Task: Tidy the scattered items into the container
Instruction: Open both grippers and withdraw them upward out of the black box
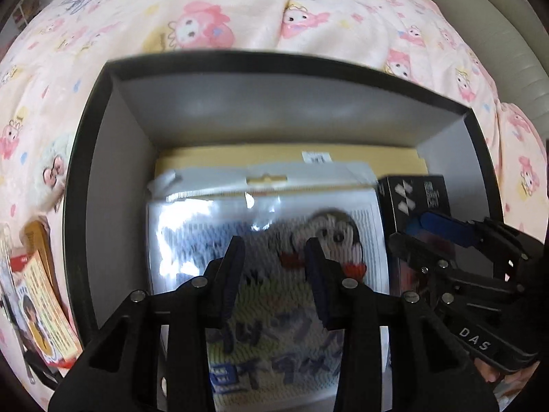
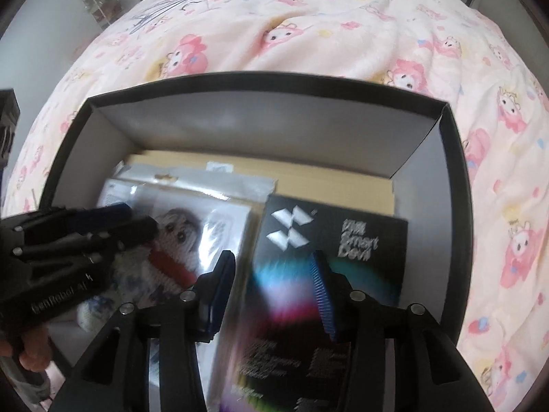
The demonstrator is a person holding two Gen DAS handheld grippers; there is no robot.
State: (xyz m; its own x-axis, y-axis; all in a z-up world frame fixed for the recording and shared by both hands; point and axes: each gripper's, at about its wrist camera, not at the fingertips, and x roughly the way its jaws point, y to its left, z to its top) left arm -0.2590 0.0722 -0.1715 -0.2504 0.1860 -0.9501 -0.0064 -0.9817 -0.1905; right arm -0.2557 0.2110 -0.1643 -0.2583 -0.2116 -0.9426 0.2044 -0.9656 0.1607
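In the big black box on the pink blanket, three things already lay: a flat brown envelope at the bottom, a shiny plastic pack w/ a knitted doll on top of it, and a black carton w/ rainbow colours next to the pack.

The left tongs hung right over the doll pack. Its two fingers were spread apart w/ nothing pinched between them; the pack showed through the gap. The right tongs hung over the black carton. Its fingers were spread too, one on each side of the carton's near end, but the picture was blurry, so I couldn't tell if the pads touched it. It looked let go, approx.

So most of the job looked done: 3 things were inside the box. Some was left, though. Outside the box, by its left wall, a yellow and red pack w/ a picture on it sat on the blanket, and a fluffy white toy lay just past it. Those prob. needed to go in next.
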